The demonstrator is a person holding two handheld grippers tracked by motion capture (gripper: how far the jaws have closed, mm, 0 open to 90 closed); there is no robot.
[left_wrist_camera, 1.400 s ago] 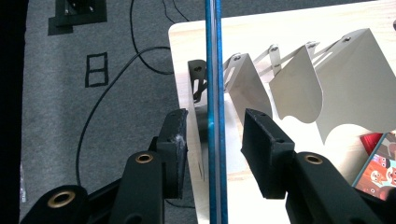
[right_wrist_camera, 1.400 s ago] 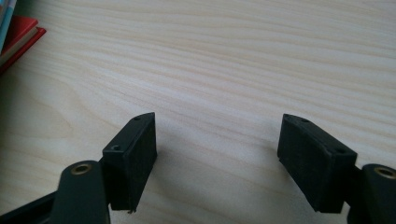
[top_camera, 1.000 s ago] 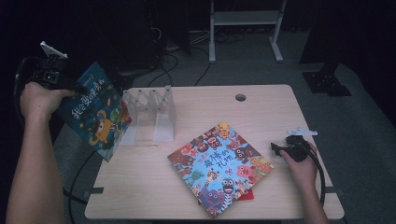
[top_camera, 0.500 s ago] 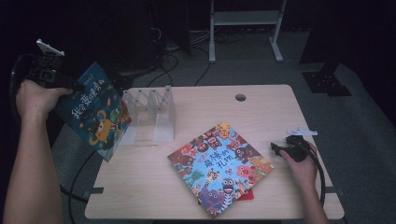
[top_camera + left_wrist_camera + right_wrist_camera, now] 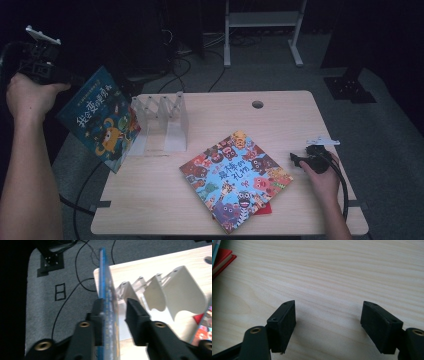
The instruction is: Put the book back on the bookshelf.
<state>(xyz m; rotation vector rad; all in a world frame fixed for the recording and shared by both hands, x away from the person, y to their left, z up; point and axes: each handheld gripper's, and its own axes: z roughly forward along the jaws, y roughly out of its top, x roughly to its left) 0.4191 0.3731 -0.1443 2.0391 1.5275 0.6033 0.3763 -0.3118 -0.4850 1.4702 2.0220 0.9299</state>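
- My left gripper [image 5: 70, 79] holds a blue picture book [image 5: 100, 120] in the air off the counter's [image 5: 150, 200] left edge, just beside the clear slotted rack [image 5: 162, 122]; its fingers [image 5: 98, 315] are clenched on the book's edge.
- My right gripper [image 5: 328, 322] rests released on the counter, near the colourful flat book [image 5: 235, 177].
- Risk, I judge: the thin edge grip (one corner only) could let the book pivot and miss a slot, or nudge the light rack.
- The book's long axis slants down toward me, cover facing right.

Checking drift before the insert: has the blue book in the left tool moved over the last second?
Barely. The blue book in the left tool has edged slightly left, away from the white book rack, and remains off the table's left edge.
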